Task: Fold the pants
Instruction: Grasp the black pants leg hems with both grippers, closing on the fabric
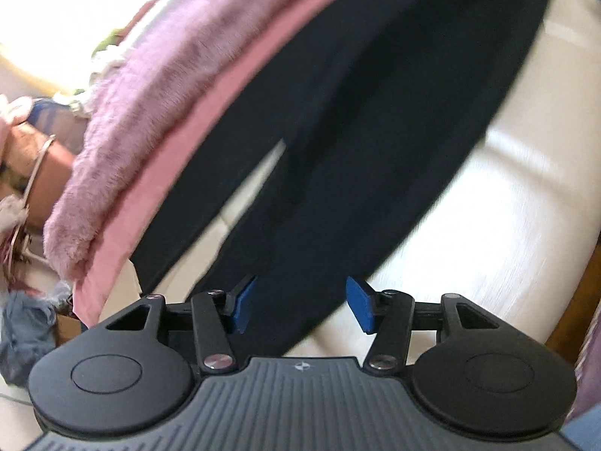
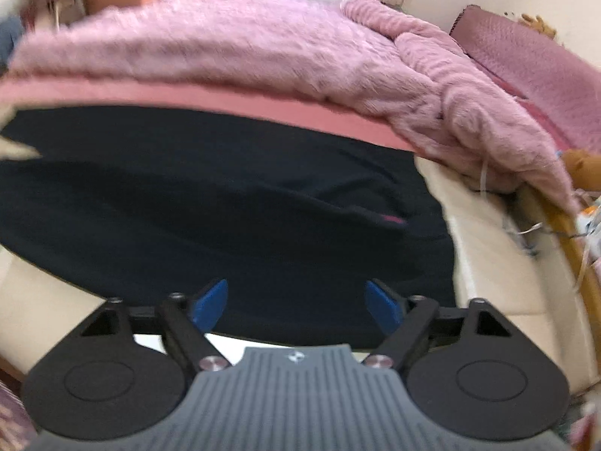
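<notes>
Pants [image 1: 338,143] ahead of spread left gripper [image 1: 302,306], seemingly untouched.

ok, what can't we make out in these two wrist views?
- Left wrist: the pants run out of the top edge, so the waist is cut off; motion blur hides seams.
- Left wrist: the left hand-held gripper covers one leg's hem.
- Right wrist: the right hand-held gripper hides the pants' near edge; blur smears the blanket.
</notes>
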Demonstrator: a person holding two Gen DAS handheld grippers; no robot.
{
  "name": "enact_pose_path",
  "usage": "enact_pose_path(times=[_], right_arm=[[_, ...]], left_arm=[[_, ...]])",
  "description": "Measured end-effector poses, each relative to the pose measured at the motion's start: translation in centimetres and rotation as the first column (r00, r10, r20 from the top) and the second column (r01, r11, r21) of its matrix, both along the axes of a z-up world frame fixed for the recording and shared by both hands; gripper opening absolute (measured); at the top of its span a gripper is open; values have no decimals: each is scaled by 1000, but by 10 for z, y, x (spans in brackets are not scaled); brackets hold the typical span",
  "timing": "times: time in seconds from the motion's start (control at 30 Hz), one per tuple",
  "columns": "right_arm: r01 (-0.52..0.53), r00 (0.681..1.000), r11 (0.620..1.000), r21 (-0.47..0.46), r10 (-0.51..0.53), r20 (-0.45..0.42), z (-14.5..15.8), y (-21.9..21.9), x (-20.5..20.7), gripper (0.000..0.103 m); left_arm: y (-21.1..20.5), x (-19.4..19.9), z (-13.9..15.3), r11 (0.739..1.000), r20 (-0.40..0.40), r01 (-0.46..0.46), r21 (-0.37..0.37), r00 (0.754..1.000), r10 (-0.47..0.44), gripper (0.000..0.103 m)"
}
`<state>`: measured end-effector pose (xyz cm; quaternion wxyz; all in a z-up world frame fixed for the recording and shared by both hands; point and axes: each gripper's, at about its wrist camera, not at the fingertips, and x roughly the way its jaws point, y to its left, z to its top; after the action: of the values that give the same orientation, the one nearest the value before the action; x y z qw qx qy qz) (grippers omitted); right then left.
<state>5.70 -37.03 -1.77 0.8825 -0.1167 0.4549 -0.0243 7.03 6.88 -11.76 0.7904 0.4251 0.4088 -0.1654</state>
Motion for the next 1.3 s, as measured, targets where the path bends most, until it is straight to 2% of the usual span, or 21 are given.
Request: enact_pose_path(times=[0.13, 0.17, 0.33, 0.37, 0.43, 0.47, 0.6, 0.67, 0.93, 1.0, 1.03, 1.1, 1.2, 1.3], right_arm=[[-17, 997, 999, -39, 14, -81, -21, -26, 13, 54], [-20, 995, 999, -43, 16, -95, -25, -32, 16, 54], [0, 991, 997, -72, -10, -131, -40, -52, 25, 53], [9, 990, 997, -74, -19, -136, -41, -55, 25, 53], [21, 989, 997, -75, -31, -148, -45, -60, 28, 53], [25, 988, 997, -77, -36, -151, -46, -61, 26, 53], [43, 985, 995, -89, -57, -161, -50, -70, 26, 54], [53, 984, 995, -88, -67, -164, -50, -73, 25, 55], [38, 984, 990, -137, -61, -166, -49, -82, 24, 55], [-4, 987, 987, -158, -22, -162, -47, -82, 21, 55], [-38, 987, 985, -169, 10, -162, -47, -81, 19, 54], [-124, 981, 974, -189, 92, -169, -47, -80, 16, 53], [-310, 940, 917, -251, 257, -223, -51, -72, 9, 53], [-466, 872, 835, -293, 377, -311, -60, -69, 3, 52]], left_arm=[[14, 3, -27, 989, -43, 55, 134, 998, -50, 64], [16, 3, -31, 985, -40, 67, 156, 997, -61, 64], [20, 4, -29, 981, -47, 98, 165, 995, -91, 65], [21, 3, -30, 974, -38, 103, 201, 995, -97, 64], [23, 0, -38, 948, -25, 129, 292, 992, -128, 53], [25, 0, -41, 941, -28, 138, 310, 990, -136, 52], [22, -3, -43, 950, -16, 136, 282, 990, -137, 37], [18, -7, -41, 953, -13, 153, 260, 988, -155, 37], [14, -5, -48, 943, -27, 175, 283, 984, -174, 36], [12, -8, -52, 937, -11, 172, 303, 984, -177, 34], [10, -8, -53, 940, -9, 160, 303, 986, -166, 20], [7, -8, -53, 959, -34, 117, 259, 993, -112, 1], [7, -6, -47, 975, -6, 48, 215, 999, -48, 0], [9, 5, -33, 988, 36, -39, 148, 999, 34, 0]])
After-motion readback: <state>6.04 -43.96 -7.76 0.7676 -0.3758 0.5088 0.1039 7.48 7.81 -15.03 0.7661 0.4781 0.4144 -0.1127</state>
